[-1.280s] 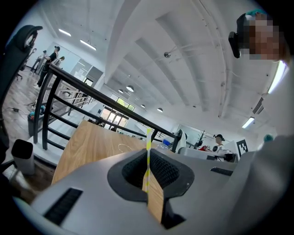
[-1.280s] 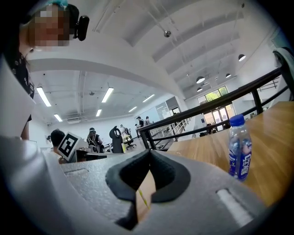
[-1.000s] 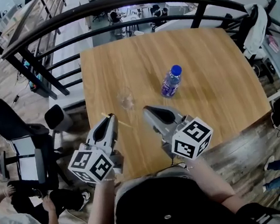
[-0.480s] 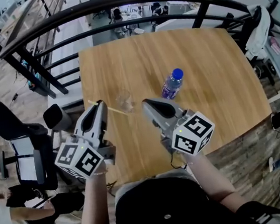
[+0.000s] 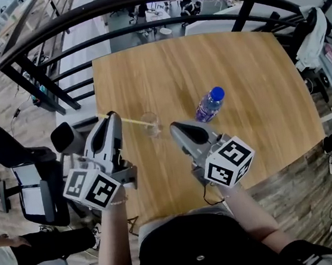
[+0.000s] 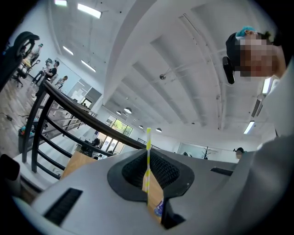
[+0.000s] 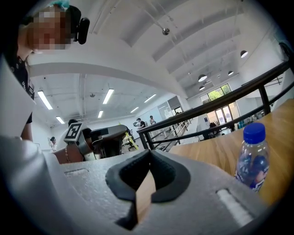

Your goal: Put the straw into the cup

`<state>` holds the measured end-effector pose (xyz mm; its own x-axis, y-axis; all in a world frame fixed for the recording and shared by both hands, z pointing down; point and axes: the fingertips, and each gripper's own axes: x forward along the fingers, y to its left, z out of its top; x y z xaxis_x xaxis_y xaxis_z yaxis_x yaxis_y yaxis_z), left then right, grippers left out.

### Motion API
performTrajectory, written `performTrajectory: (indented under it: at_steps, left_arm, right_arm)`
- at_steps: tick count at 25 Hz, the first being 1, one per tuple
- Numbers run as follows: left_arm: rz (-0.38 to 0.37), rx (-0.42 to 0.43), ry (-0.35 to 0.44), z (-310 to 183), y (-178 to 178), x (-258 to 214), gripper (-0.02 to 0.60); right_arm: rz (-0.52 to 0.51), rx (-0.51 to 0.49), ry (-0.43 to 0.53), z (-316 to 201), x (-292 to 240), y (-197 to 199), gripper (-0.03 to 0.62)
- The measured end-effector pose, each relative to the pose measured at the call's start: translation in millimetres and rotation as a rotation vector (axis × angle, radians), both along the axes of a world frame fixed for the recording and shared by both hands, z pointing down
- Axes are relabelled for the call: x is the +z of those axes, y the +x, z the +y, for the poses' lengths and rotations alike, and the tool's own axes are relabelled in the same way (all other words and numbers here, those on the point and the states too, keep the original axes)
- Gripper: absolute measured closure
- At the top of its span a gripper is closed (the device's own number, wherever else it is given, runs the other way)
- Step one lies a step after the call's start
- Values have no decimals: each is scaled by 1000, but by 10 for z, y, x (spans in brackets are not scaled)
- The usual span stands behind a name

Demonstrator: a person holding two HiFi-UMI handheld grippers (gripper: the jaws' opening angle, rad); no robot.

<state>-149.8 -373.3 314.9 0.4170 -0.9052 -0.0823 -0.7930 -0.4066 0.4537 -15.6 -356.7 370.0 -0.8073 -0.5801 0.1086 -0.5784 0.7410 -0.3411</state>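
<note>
- Straw, striped yellow and white, clamped between the closed jaws of the left gripper, which the person holds about level over the wooden table's 9 o'clock edge.
- From those jaws the straw slants toward 4 o'clock, and its far end meets the rim of the clear cup; whether the tip is inside the cup cannot be told.
- The cup stands upright on the table, left of centre, with the left gripper at its 9 o'clock.
- The right gripper sits just beside the cup at its 5 o'clock, jaws together with nothing between them, only a thin sliver of tabletop showing through.
- A plastic bottle with a blue cap stands upright at the cup's 3 o'clock, apart from both grippers.
- A black railing curves round the table's 12 o'clock side.
</note>
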Motion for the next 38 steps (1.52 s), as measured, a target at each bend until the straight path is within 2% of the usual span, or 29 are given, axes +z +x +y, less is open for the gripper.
performTrajectory:
  at_steps: [4, 10, 21, 30, 38]
  left_arm:
    - [-10, -43, -1, -164, -130, 86, 551]
    - [-31, -57, -62, -343, -168, 325, 551]
    - [-102, -8, -147, -523, -51, 752, 551]
    - [-223, 40, -195, -557, 136, 1063, 549]
    - [-250, 54, -239, -572, 214, 1232, 549]
  right_arm:
    - [1, 3, -34, -98, 147, -55, 595]
    - [6, 7, -68, -230, 286, -70, 595]
    - [18, 10, -134, -329, 561, -113, 595]
    - [29, 8, -157, -404, 711, -121, 595]
    - [33, -4, -172, -414, 773, -160, 595]
